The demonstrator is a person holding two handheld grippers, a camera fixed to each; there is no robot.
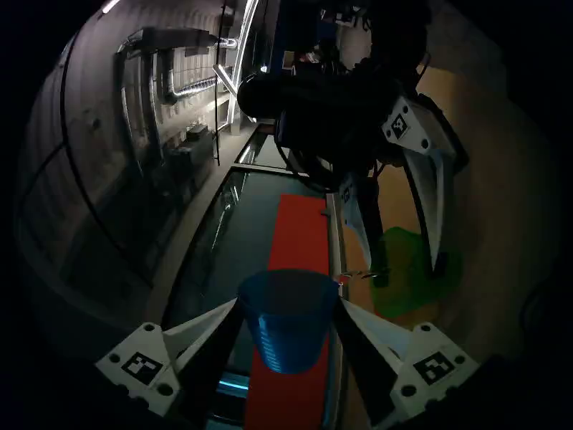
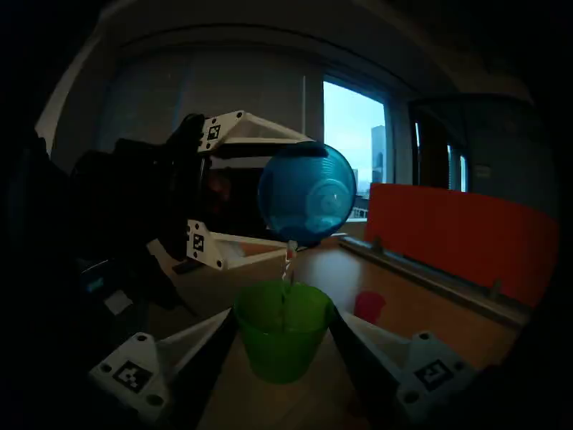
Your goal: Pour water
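Gripping tilted blue cup (image 1: 290, 331), left tongs (image 1: 288, 308) stream water (image 2: 288, 269) into green cup (image 2: 281, 337) clamped in right tongs (image 2: 281, 317).

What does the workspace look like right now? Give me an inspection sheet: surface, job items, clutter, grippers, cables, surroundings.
Surface: wooden table, dimly lit.
Job's things: blue cup tipped over above the green cup; a thin water stream falls from it into the green cup.
Clutter: small red cup standing on the table beyond the green cup.
Grippers: left gripper shut on the blue cup; right gripper shut on the upright green cup.
Cables: too dark to tell.
Surroundings: red panel along the table's edge; window showing buildings.
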